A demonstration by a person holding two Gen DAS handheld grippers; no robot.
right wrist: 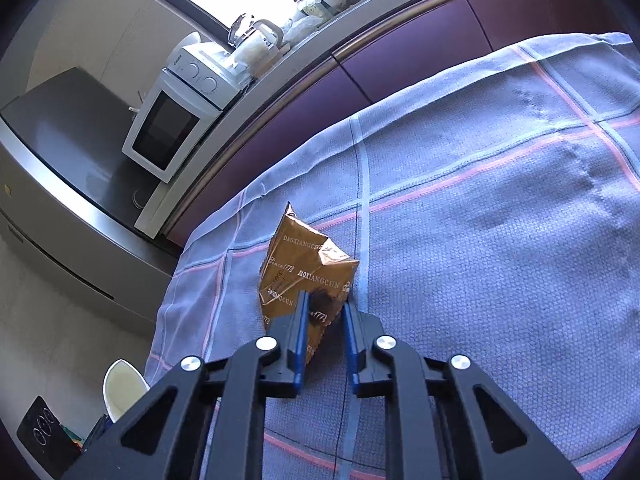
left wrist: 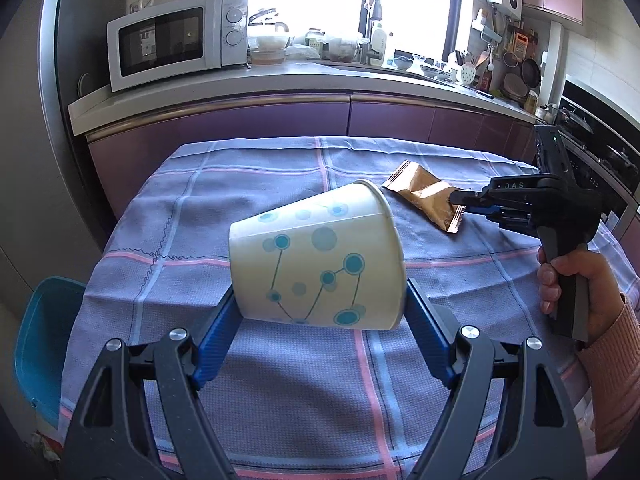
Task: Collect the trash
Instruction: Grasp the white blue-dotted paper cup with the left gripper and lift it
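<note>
Left gripper (left wrist: 320,316) is clamped on the paper cup (left wrist: 316,260), holding it tipped sideways above the checked tablecloth (left wrist: 280,360). Right gripper (right wrist: 324,312) has pinched the gold snack wrapper's (right wrist: 304,268) near edge. Looks like mid-pickup; next I'd guess lift the wrapper and drop it into the cup.

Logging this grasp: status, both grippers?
Left gripper shut on paper cup, tilted. Right gripper shut on gold wrapper. Nothing in the way.

Home kitchen, microwave (left wrist: 176,36) on countertop (left wrist: 280,80), purple cabinets (left wrist: 392,120), hanging pans (left wrist: 530,68)
</note>
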